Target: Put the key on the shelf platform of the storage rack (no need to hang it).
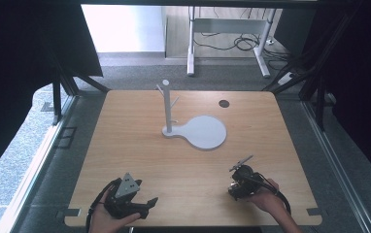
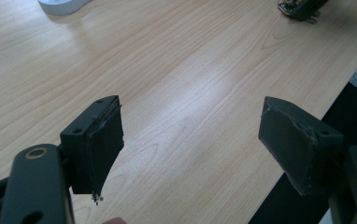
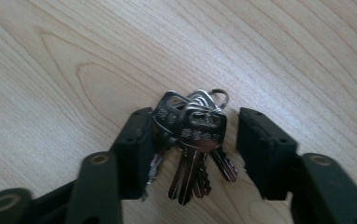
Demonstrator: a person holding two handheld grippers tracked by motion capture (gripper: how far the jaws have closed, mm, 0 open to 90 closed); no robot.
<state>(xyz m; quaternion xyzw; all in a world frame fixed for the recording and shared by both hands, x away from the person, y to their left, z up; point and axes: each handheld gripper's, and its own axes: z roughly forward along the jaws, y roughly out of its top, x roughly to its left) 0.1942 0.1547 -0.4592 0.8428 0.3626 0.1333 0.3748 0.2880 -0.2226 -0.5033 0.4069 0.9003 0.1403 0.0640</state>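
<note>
- We take the table (image 1: 125, 145) as landmark: light wood top, the white stand (image 1: 166, 109) near its middle, upright post with short pegs, flat round base plate beside the post.
- Left gripper (image 1: 140, 201) sits at the table's near edge, left of the stand and well apart from it; jaws wide apart, nothing between them, bare wood under them in the left gripper view.
- Right gripper (image 3: 190, 135) is low over the table's near right part; jaws part open, straddling the bunch of keys (image 3: 193, 140), a gap at the right jaw, left jaw close to or touching the keys, we cannot tell which.
- Keys lie flat on the table between those jaws, ring (image 3: 219, 97) on the far side, blades pointing back at the gripper.
- Our guess at the step: grasp the keys, likely to hang them on a stand peg. To do it well, we centre on the key heads, drop the pads right to the wood, close slowly so the bunch doesn't skid or fan out, leave the ring free.
</note>
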